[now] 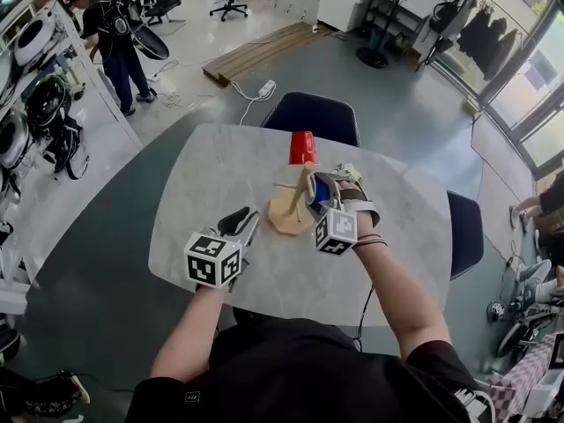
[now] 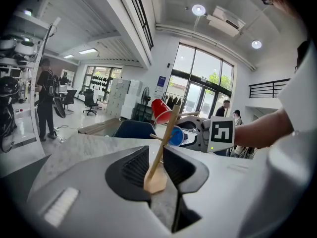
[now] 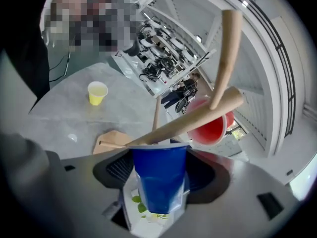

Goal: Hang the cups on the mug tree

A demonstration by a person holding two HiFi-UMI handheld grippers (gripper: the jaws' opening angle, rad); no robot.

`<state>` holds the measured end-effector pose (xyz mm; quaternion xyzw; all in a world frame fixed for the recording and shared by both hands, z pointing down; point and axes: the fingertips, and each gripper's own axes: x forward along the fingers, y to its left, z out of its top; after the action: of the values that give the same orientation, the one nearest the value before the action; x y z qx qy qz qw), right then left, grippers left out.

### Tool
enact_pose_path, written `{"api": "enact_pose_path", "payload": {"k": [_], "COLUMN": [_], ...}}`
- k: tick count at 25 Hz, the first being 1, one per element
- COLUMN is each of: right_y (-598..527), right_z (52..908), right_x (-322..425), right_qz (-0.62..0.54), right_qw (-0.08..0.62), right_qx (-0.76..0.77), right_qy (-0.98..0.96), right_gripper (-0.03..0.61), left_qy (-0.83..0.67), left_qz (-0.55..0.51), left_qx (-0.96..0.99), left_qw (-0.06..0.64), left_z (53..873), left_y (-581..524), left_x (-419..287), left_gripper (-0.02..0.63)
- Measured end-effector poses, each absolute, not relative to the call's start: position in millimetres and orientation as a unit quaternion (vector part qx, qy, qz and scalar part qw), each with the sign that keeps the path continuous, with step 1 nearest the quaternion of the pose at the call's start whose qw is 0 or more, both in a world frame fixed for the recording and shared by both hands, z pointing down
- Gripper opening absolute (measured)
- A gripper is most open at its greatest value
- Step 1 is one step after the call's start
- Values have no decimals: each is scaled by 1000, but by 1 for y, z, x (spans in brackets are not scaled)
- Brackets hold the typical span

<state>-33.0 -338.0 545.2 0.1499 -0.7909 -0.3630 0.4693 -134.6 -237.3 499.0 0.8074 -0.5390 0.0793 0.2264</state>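
The pale marble tabletop [image 1: 220, 166] takes up most of the space in front of the person, and a dark blue chair [image 1: 308, 113] is tucked in at its far edge. Near the middle stands the wooden mug tree [image 1: 284, 211], its flat base resting on the stone and its post leaning a little.

The left gripper [image 1: 252, 218] lies low over the tabletop, just beside the tree's base and pointing at it. Its jaws are only narrowly parted. The base shows in the gap ahead of them, but they pinch nothing that I can see.

The right gripper [image 1: 333, 194] is up against the other side of the tree. Its jaws are spread wide and clamped on the blue cup [image 3: 161, 182], which is tipped with its mouth toward the post. A wooden peg [image 3: 198, 115] lies across the cup's rim; I cannot tell whether it reaches inside.

The red cup [image 1: 302, 147] already sits mouth-down over a peg at the top of the tree, beyond the blue one. A small yellow cup [image 3: 97, 92] stands upright on the tabletop, well apart from the tree.
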Motion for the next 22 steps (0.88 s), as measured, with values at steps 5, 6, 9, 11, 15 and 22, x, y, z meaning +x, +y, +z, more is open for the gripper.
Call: {"api": "enact_pose_path", "payload": {"k": [5,6,9,11,15,22], "right_y": [-332,-332,-331,-330,-322,-310], "right_z": [544,545,546,548,560,572], "right_x": [-32,-31,-31,-31,-28,-36], "right_qz": [-386,-392,-405,-419,-431,-417], "right_qw": [474,476,481,487,495,490], "right_qx": [141,139,135,131,112,103], "right_qy": [-778,-775,-766,-756,-746,-759], "right_gripper": [318,318,318,318,319,319], "left_qy": [-540,-540,-539,-538,-539,-542], "left_qz": [78,78,79,79,78,80], "left_qx": [806,805,805,806,805,802], "left_qw": [230,231,234,235,236,237], "left_z": [500,500,501,502,504,506], "left_y": [-234,-234,-234,-233,-231,-225], "left_x": [-136,-136,-135,-134,-130,-134], "left_gripper": [95,95,95,95,95,94]}}
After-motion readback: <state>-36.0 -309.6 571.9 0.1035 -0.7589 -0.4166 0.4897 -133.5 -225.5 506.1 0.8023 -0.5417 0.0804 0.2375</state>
